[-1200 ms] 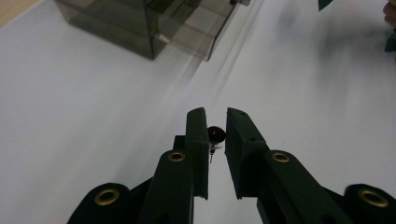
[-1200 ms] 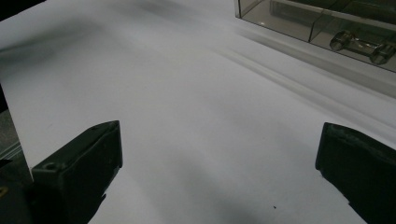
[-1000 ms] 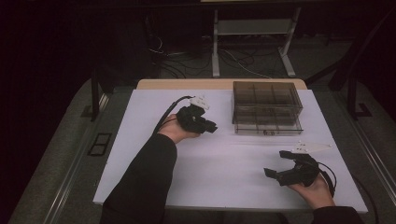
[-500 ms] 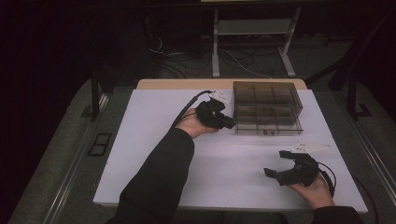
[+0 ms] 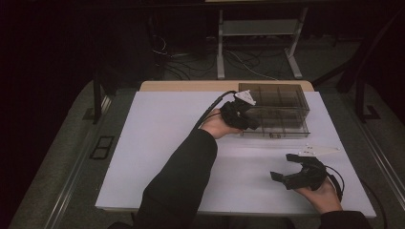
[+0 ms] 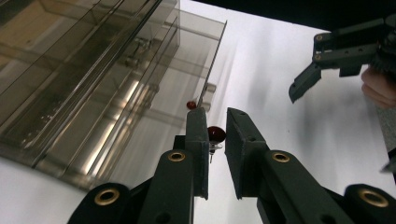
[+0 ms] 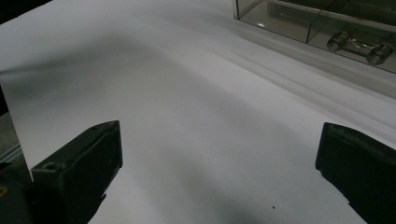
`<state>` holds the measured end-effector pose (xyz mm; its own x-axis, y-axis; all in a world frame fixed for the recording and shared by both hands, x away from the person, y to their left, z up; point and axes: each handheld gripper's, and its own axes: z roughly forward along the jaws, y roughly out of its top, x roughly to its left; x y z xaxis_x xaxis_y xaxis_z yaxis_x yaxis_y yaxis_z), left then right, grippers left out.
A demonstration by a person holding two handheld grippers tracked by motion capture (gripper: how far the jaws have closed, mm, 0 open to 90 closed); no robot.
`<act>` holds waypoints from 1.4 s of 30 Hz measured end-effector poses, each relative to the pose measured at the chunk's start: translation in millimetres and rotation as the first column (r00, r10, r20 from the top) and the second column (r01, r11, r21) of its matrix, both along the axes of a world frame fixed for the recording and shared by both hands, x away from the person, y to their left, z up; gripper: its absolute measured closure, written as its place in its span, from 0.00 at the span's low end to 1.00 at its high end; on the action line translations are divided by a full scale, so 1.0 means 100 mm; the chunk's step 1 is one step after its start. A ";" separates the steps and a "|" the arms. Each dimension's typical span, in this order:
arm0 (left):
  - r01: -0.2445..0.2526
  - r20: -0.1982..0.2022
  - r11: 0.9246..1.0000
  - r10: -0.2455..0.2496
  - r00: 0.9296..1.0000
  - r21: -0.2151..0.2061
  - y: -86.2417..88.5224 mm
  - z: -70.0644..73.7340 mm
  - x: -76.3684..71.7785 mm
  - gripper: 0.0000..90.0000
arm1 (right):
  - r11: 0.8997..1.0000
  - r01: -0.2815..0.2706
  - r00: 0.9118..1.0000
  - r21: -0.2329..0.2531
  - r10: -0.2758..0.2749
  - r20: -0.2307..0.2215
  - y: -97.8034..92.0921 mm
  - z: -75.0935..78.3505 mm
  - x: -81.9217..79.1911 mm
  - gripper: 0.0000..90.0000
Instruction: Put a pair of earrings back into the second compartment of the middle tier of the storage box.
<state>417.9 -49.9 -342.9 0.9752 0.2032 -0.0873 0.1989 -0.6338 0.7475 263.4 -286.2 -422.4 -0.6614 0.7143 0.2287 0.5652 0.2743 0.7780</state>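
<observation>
One smoky transparent plastic drawer cabinet (image 5: 276, 110) sits at the far right of the white table top (image 5: 157, 138); its stacked compartments show dividers inside; two black hand-held grippers in play, one per hand; one thin pale flat strip (image 5: 286, 149) lies on the table in front of the cabinet, just beyond the right gripper.

Left gripper (image 5: 246, 121) is held by the left hand (image 5: 217, 125) at the cabinet's near left front corner, dark sleeve (image 5: 179, 186) reaching across the table; in the left gripper view its jaws stand only a narrow gap apart, not closed; a small red round knob (image 6: 216, 133) on a clear drawer front sits right at that gap between the jaw tips, against the left jaw; cannot tell if it is pinched; a second small red knob (image 6: 191, 105) shows farther along the same front.

Right gripper (image 5: 286, 177) is low at the near right of the table, held in the right hand (image 5: 321, 193), well apart from the cabinet; jaws spread wide, holding nothing, bare white surface between them; in the right gripper view a metal dumbbell-shaped piece (image 7: 358, 46) lies inside a cabinet compartment.
</observation>
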 end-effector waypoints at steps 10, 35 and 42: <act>-0.018 -0.006 0.999 0.017 1.000 -0.043 -0.27 -0.11 0.09 0.87 | 1.000 -0.003 1.000 0.002 0.003 0.005 -0.01 0.01 0.00 0.00; -0.110 -0.027 0.993 0.109 0.994 -0.051 -0.44 -0.42 0.24 0.63 | 1.000 -0.008 1.000 0.008 0.008 0.004 -0.02 0.02 -0.01 0.00; -0.113 -0.049 0.992 0.110 0.993 -0.064 -0.20 -0.25 0.17 0.36 | 1.000 -0.003 1.000 0.009 0.003 0.009 -0.02 0.02 -0.01 0.00</act>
<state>434.5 -69.5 -367.9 0.9417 0.3025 -0.1476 0.2999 -0.5550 0.7759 262.5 -288.0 -420.2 -0.6657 0.7102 0.2292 0.5576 0.2694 0.7852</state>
